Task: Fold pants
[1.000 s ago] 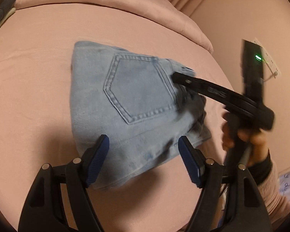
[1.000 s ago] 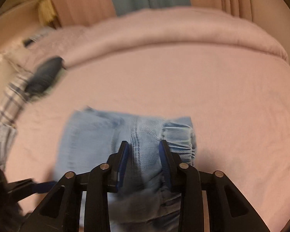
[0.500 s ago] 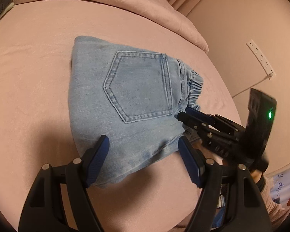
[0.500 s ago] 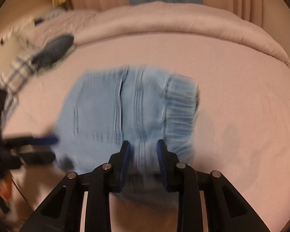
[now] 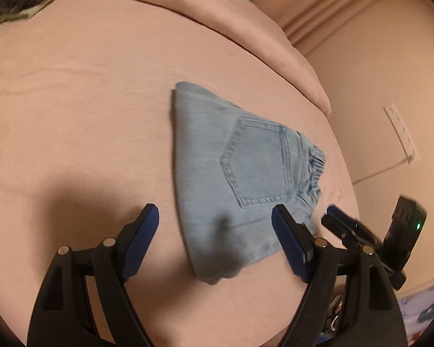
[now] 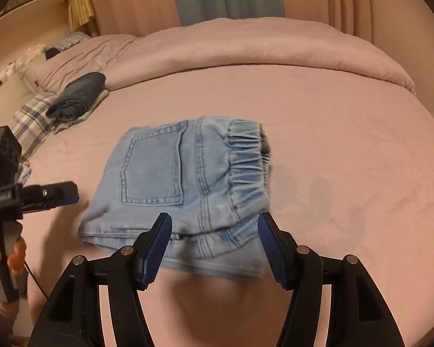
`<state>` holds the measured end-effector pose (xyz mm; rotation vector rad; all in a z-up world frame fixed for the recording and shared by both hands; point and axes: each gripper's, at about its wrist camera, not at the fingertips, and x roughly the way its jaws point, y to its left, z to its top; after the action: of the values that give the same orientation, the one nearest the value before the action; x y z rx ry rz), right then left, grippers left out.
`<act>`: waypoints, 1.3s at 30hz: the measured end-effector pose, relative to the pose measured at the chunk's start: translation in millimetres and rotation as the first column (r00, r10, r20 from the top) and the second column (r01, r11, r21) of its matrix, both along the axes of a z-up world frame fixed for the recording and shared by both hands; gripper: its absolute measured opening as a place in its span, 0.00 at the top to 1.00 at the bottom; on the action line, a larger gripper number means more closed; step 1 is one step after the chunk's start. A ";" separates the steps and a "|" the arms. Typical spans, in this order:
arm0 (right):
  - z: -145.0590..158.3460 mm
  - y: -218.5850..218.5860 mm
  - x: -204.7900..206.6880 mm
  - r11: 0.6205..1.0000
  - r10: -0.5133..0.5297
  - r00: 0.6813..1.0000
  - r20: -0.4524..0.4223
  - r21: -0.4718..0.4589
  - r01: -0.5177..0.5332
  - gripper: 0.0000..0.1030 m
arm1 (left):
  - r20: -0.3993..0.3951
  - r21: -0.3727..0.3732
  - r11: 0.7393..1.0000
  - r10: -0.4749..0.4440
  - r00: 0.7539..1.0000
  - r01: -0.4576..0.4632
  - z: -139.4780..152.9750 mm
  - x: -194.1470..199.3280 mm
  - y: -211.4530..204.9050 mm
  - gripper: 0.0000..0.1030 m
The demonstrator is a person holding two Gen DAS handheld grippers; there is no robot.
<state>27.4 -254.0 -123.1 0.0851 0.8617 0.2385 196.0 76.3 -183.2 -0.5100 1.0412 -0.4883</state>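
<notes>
- Pants (image 6: 185,188), light denim, lie folded into a compact stack on the pink bed (image 6: 347,144), back pocket (image 6: 153,170) up and elastic waistband (image 6: 246,162) on the right as the right wrist camera sees it.
- Right gripper (image 6: 214,245) hangs just over the near edge of the stack, fingers spread and holding nothing.
- Left gripper (image 5: 217,243) sits above the stack's near corner, fingers likewise spread wide and empty.
- Judging by the layers at the near edge, the folding looks essentially done; what is left is tidying and letting go.
- To finish well, lift both tools straight up and away so no finger snags the top layer and drags it open.
- If the lower layer peeking out at the near edge bothers, nudge it under with a flat finger side, not a pinch; denim this thick holds a crease but slides on the soft cover.
- Dark folded clothes (image 6: 78,95) sit well apart at the bed's far left and need no attention.
</notes>
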 end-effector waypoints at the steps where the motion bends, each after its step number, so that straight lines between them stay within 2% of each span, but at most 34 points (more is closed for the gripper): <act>1: -1.7 -2.2 0.4 1.000 -0.005 1.000 -0.006 0.002 0.005 0.39 | -0.004 -0.002 1.000 0.004 1.000 -0.004 -0.7 0.8 2.0 0.22; 7: -12.1 -18.3 5.5 0.997 -0.056 0.997 -0.060 0.045 0.058 0.39 | -0.020 -0.013 1.000 -0.002 1.000 0.002 -1.6 6.5 -2.3 0.21; 12: -21.6 -28.3 7.6 0.993 -0.063 0.992 -0.109 0.096 0.074 0.31 | -0.042 -0.018 1.000 -0.021 0.999 0.021 -6.7 12.7 -7.9 0.21; 17: -34.4 -34.4 14.2 0.975 -0.021 0.984 -0.178 0.216 0.060 0.23 | -0.065 -0.046 0.998 -0.054 0.996 0.051 -12.7 22.6 -16.6 0.21; 20: -45.9 -39.6 21.2 0.957 -0.017 0.973 -0.229 0.278 0.082 0.23 | -0.081 -0.047 0.997 -0.060 0.995 0.056 -18.0 29.1 -19.8 0.21; 28: -51.9 -45.9 37.8 0.926 0.024 0.970 -0.242 0.370 0.069 0.20 | -0.114 -0.111 0.992 -0.075 0.991 0.062 -28.8 46.3 -17.6 0.21; 31: -53.2 -45.5 46.8 0.915 0.040 0.970 -0.238 0.398 0.059 0.19 | -0.115 -0.131 0.989 -0.081 0.990 0.065 -29.8 51.2 -18.9 0.18; 36: -55.5 -44.3 60.8 0.890 0.070 0.969 -0.238 0.453 0.047 0.18 | -0.116 -0.136 0.987 -0.100 0.988 0.084 -29.2 58.5 -21.8 0.16; 39: -55.5 -45.8 63.5 0.879 0.123 0.959 -0.257 0.477 0.015 0.18 | -0.130 -0.181 0.980 -0.111 0.985 0.086 -31.1 61.3 -14.0 0.16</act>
<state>90.8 -299.8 -178.6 0.5686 1.0746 0.4985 257.3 62.3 -214.3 -0.6578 1.1681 -0.6430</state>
